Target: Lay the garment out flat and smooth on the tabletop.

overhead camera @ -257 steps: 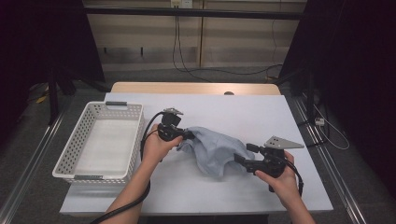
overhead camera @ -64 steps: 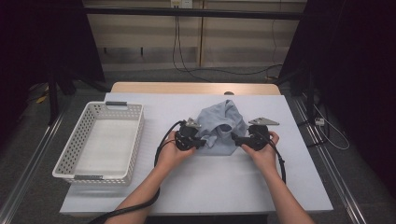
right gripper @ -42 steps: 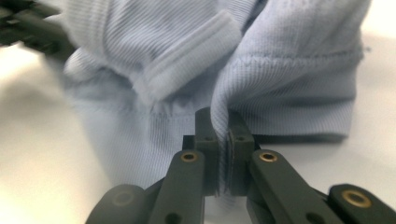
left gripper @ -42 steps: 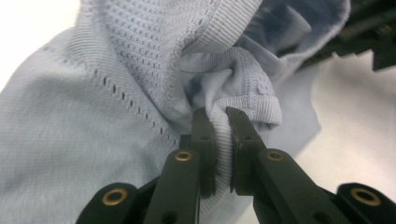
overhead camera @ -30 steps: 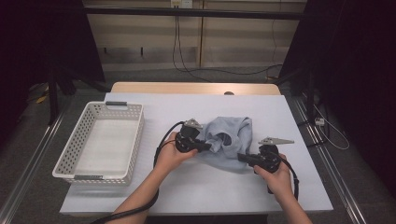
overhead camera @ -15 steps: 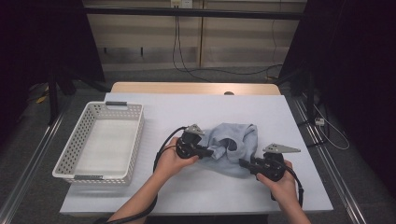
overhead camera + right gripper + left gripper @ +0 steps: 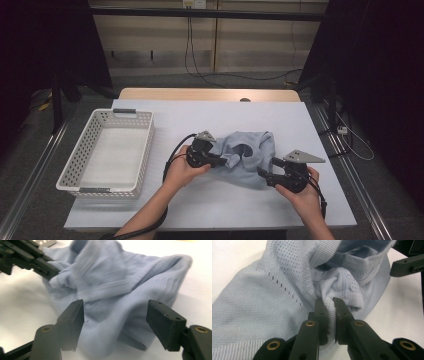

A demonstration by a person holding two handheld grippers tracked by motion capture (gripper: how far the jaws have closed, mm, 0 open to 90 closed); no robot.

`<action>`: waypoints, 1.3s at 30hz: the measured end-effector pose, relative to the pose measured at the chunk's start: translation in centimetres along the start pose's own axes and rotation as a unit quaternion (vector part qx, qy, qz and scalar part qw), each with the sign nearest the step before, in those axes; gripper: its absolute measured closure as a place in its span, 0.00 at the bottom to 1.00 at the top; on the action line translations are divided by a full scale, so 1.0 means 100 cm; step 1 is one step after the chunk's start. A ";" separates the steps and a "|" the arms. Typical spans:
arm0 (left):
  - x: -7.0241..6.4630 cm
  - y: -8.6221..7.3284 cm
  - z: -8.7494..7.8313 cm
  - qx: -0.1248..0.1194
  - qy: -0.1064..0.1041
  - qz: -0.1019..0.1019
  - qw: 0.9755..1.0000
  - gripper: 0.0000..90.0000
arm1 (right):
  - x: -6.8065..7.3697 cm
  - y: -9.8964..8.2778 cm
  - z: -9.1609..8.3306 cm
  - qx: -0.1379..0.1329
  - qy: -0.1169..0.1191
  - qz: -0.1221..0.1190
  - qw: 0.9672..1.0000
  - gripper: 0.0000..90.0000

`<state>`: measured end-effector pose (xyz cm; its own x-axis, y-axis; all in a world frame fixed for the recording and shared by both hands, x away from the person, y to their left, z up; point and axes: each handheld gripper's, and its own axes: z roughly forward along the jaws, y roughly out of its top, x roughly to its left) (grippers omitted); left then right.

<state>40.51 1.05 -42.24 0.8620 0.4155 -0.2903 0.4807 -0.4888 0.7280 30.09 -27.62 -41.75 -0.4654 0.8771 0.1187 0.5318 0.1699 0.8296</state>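
A pale blue knitted garment [image 7: 247, 155] lies crumpled in the middle of the white table [image 7: 200, 120]. My left gripper [image 7: 223, 161] is shut on a bunched ribbed edge of the garment [image 7: 337, 293], the fabric pinched between its jaws. My right gripper [image 7: 266, 175] sits at the garment's right front corner; its jaws have just been opening and now stand wide apart. The garment [image 7: 120, 290] lies between and beyond them, and the pads do not press on it.
A white perforated plastic basket [image 7: 145, 127] stands on the table's left side, with nothing in it. Black cables trail from both grippers toward the table's front edge. A wooden board edge shows at the table's far side.
The right gripper's jaws have opened and let go of the garment, which has settled lower on the table. The left gripper holds its pinch in the same place.
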 end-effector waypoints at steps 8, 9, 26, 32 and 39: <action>0.002 0.000 0.001 0.001 0.001 -0.003 1.000 0.92 | 0.007 0.007 -0.009 -0.029 0.012 -0.022 0.999 0.38; 0.001 0.001 0.001 0.000 0.001 -0.002 1.000 0.92 | 0.011 0.007 -0.006 -0.027 0.016 -0.030 0.999 0.40; 0.006 0.001 -0.015 -0.030 -0.012 -0.003 0.999 0.87 | 0.008 0.016 0.027 -0.043 0.035 -0.041 0.998 0.94; -0.003 0.006 -0.018 -0.046 -0.027 0.013 0.999 0.57 | 0.009 0.020 0.022 -0.050 0.045 -0.039 0.997 0.94; -0.022 0.004 -0.002 -0.017 -0.023 0.049 0.998 0.36 | 0.011 0.023 0.022 -0.048 0.044 -0.034 0.997 0.94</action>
<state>38.80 0.10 -41.26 0.9112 0.3313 -0.2449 0.3894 -0.4984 0.7746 32.37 -25.32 -40.89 -0.5609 0.8212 0.1051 0.4287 0.1795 0.8855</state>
